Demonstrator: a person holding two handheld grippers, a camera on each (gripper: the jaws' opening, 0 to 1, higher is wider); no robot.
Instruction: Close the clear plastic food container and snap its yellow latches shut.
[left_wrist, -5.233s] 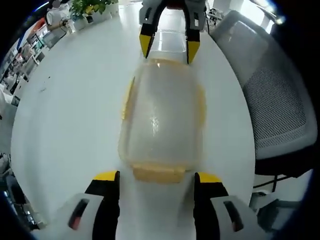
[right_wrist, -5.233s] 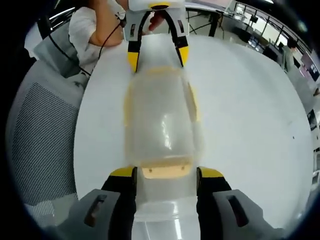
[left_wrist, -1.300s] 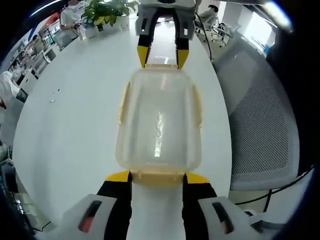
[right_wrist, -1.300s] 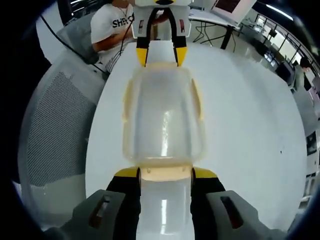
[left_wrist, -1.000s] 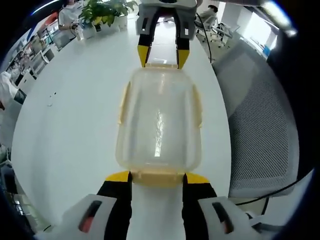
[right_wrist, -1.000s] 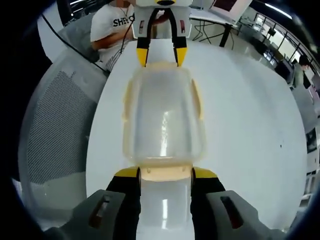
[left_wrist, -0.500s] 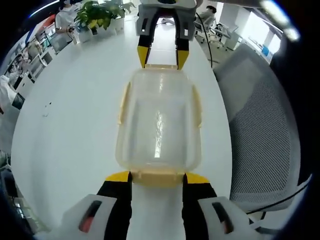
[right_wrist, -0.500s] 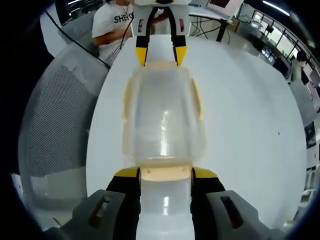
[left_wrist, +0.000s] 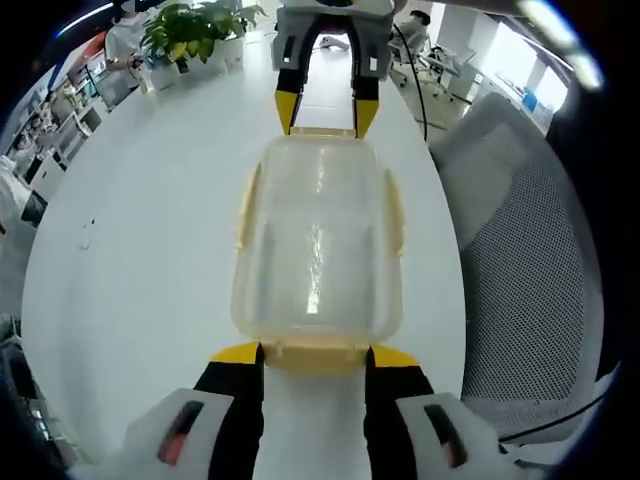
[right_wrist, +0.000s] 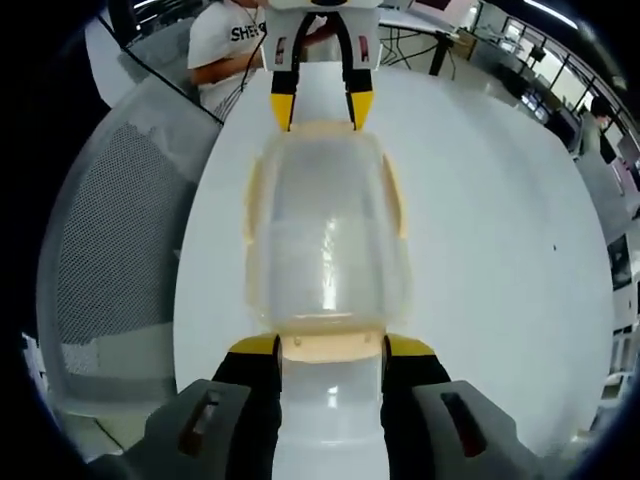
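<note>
Clear plastic, yellow at the edges: the container (left_wrist: 318, 245) sits on the white worktop (left_wrist: 140, 230) with its lid already down, held end to end between the two grippers. In the left gripper view the left gripper (left_wrist: 312, 353) has its fingers (left_wrist: 236, 353) set either side of the near end latch (left_wrist: 314, 355), closed in on it as far as I can judge. At the far end the right gripper (left_wrist: 320, 110) has its yellow tips at the opposite end latch (left_wrist: 322, 132). The right gripper view gives the mirror of this: its own fingers (right_wrist: 403, 347) flank the near latch (right_wrist: 330, 347), and the left gripper (right_wrist: 312, 110) stands at the far end.

By my reading the step in hand is snapping the two end latches, both at once. Whether they have clicked home I cannot tell. The long side latches (left_wrist: 244, 205) appear to stand slightly out from the walls, so they seem to be left to do. The next move probably calls for freeing one gripper, bringing it round to a long side and pressing that latch flat while the other steadies the container.

Around it, a mesh chair (left_wrist: 530, 260) stands just beside the worktop edge, potted plants (left_wrist: 185, 25) sit at the far end, and a person in a white shirt (right_wrist: 225, 40) is seated beyond the container. Nothing lies on the worktop close to the container to block either long side.
</note>
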